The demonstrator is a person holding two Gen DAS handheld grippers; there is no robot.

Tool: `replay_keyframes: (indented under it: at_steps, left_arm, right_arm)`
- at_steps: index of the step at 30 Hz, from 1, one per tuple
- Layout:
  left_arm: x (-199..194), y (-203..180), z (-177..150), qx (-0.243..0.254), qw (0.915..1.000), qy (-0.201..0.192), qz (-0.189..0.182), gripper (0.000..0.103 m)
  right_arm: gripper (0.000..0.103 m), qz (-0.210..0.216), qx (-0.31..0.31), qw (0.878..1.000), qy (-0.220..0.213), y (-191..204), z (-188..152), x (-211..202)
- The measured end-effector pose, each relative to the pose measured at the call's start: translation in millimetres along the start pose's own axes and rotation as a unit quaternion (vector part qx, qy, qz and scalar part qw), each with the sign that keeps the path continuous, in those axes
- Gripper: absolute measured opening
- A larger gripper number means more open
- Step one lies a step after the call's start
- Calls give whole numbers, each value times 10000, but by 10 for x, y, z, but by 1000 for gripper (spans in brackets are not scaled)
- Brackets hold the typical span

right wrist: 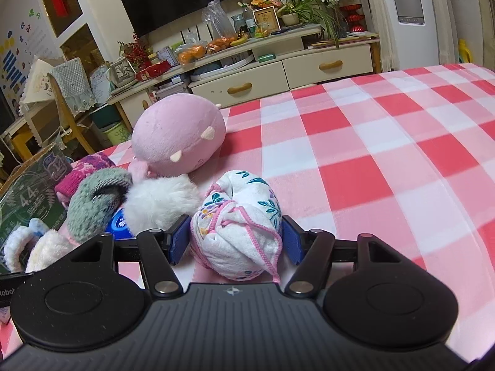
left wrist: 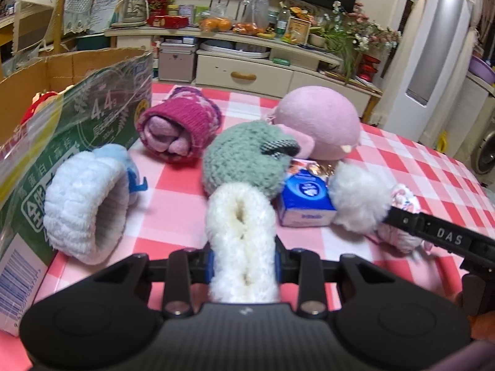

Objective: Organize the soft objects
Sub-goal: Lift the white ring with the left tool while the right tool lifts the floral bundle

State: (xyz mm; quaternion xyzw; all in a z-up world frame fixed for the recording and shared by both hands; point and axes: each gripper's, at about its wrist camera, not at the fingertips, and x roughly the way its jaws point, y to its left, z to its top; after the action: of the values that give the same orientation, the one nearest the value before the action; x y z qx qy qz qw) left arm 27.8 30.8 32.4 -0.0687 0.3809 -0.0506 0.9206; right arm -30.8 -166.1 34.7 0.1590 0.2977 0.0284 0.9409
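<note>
The left gripper [left wrist: 244,266] is clenched on a fluffy cream sock [left wrist: 241,232]; "DAS" is read on the black arm at 4 o'clock. The right gripper's [right wrist: 236,241] blue pads [right wrist: 178,239] are pressed against a knotted floral towel bundle [right wrist: 238,225] on the pink checked tablecloth [right wrist: 386,160]. At 11 o'clock a round pink plush [right wrist: 176,136] is seen; "4.4" is printed on the green cardboard box [left wrist: 77,130] at 9 o'clock

Both wrist views low, facing pink plush [left wrist: 318,120]
</note>
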Motion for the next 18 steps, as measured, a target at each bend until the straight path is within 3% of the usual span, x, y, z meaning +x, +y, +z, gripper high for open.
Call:
replay_keyframes:
  at_steps: [18]
  left_arm:
    - [-358,-43,-31,278,9975,-125,-639,31]
  right_arm:
    - [77,-65,-70,9999,128,166,-332,-508]
